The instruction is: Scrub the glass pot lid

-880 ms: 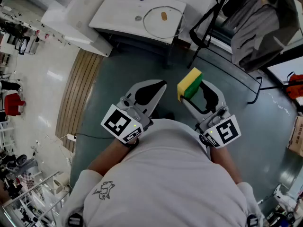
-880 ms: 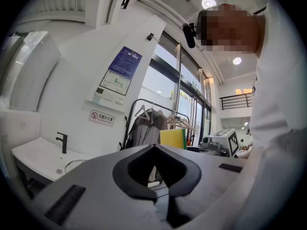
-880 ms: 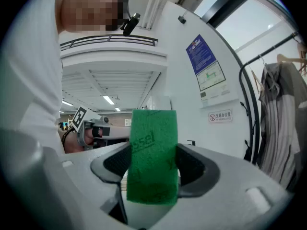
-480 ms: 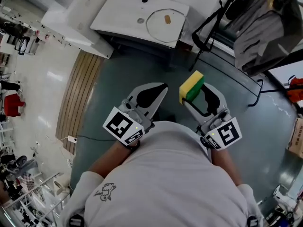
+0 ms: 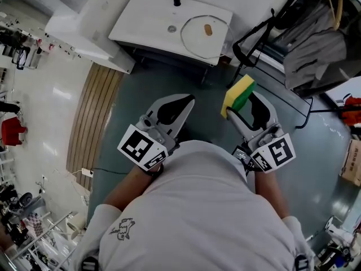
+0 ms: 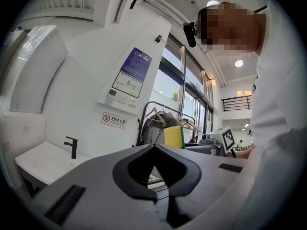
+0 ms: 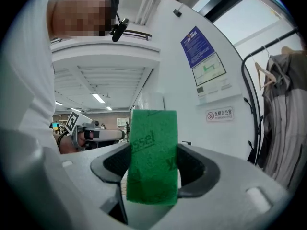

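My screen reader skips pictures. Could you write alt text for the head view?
From above: the right gripper clamps a yellow-green sponge; the left gripper is shut, empty. Ahead, a glass lid lies on a white sink.

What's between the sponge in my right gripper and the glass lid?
Head view: only floor and the sink counter's front edge separate sponge and glass lid.

The head view looks steeply down from above and behind the left hand-held gripper point(image 5: 188, 100) and right hand-held gripper point(image 5: 243, 99), each gripper view rides close behind its 2 jaws facing level, and the head and left gripper views share the washbasin point(image 5: 144, 21) ahead.
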A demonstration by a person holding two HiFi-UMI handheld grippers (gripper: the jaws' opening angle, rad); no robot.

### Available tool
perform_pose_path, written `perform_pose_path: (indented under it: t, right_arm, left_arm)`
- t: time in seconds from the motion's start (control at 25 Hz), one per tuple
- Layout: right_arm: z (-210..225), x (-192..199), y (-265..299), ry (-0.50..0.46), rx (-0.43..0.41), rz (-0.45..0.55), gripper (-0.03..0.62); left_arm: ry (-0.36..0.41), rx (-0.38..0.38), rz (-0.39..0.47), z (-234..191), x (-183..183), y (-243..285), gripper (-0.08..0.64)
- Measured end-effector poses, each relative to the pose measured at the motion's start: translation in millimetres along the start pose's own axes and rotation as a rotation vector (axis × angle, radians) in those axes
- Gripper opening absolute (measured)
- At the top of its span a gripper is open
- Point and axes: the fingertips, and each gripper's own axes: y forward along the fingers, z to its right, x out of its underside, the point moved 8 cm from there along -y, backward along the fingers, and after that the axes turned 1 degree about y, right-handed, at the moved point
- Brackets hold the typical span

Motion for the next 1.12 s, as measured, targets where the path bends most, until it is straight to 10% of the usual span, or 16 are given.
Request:
perform_pose_path:
  t: [0.6, 1.12]
  right_arm:
    - [10, -13, 129, 0.033, 0.110, -0.035, 0.295]
    - [120, -11, 189, 0.058, 0.086, -0.060, 0.295]
  left_arm:
    - [-0.013, -0.008, -0.010, -140, -31, -38, -0.002]
    - [-0.034, -0.050, -0.031, -210, -33, 48, -0.002]
